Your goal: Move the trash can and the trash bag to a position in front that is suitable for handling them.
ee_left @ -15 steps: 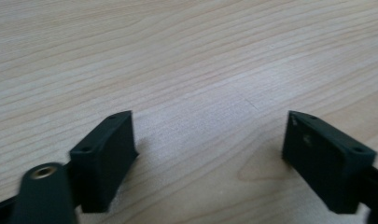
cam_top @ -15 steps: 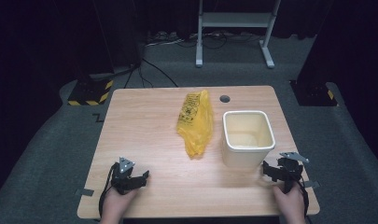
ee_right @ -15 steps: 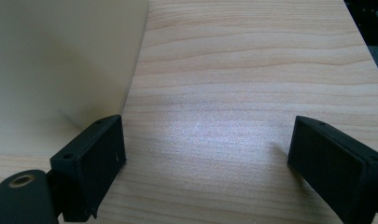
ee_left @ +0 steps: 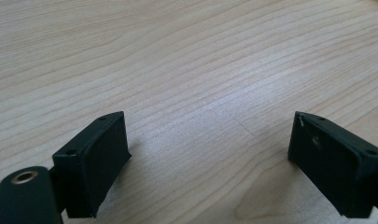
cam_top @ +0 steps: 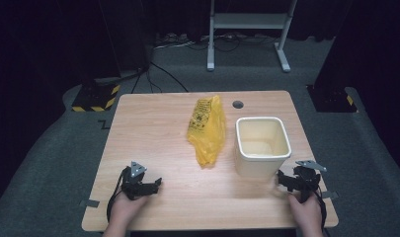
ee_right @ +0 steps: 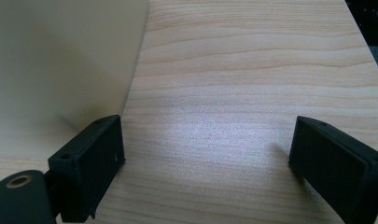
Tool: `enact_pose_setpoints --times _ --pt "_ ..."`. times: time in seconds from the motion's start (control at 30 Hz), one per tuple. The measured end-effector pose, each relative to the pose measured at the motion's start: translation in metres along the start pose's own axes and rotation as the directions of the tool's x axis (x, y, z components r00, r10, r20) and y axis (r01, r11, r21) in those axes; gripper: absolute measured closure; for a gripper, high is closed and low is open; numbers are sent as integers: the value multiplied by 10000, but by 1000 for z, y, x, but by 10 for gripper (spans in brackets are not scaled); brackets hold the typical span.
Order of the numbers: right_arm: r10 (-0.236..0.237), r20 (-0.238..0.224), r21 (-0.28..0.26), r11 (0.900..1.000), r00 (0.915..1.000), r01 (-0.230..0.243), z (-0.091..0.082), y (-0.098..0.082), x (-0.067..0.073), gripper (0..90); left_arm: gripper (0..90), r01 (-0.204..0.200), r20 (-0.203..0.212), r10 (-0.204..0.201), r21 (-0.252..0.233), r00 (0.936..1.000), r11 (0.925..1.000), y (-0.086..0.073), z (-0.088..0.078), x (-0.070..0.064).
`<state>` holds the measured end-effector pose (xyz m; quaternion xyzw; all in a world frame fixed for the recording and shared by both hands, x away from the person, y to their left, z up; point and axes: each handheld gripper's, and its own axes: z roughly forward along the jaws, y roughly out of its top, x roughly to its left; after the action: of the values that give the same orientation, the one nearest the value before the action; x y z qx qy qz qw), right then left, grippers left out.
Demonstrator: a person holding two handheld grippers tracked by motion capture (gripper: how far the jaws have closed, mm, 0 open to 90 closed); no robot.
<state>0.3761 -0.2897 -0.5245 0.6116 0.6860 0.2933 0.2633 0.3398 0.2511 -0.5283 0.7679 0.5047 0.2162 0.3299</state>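
Observation:
A crumpled yellow plastic bag [cam_top: 206,129] with black print lies mid-table. To its right stands an empty cream square bin [cam_top: 262,145]; its wall [ee_right: 60,65] rises at the left of the right gripper view. My left gripper [cam_top: 155,183] rests near the table's front left, held by a hand, open, with bare wood between its jaws [ee_left: 210,140]. At the front right, just in front of the bin's right corner, my right gripper [cam_top: 282,180] is open over bare wood [ee_right: 205,140].
The wooden table [cam_top: 153,128] has a round cable hole [cam_top: 237,104] near its far edge. Beyond it are grey carpet, cables, a white stand's feet [cam_top: 247,59] and yellow-black striped blocks [cam_top: 94,96] at the left.

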Motion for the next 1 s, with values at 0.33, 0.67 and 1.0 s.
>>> enact_pose_setpoints --times 0.33,0.67,1.0 --pt "-111 -90 -6 9999 9999 111 0 0 -1 97 145 216 -285 -217 -57 9994 9998 -2 -2 -5" --pt "467 540 -18 9989 9974 -467 -3 -3 6 100 150 527 729 -505 -276 9961 9982 21 -11 -20" --pt "-86 -13 -22 10000 10000 86 -7 -6 7 99 257 229 691 -127 -1486 9975 9886 88 20 -76"
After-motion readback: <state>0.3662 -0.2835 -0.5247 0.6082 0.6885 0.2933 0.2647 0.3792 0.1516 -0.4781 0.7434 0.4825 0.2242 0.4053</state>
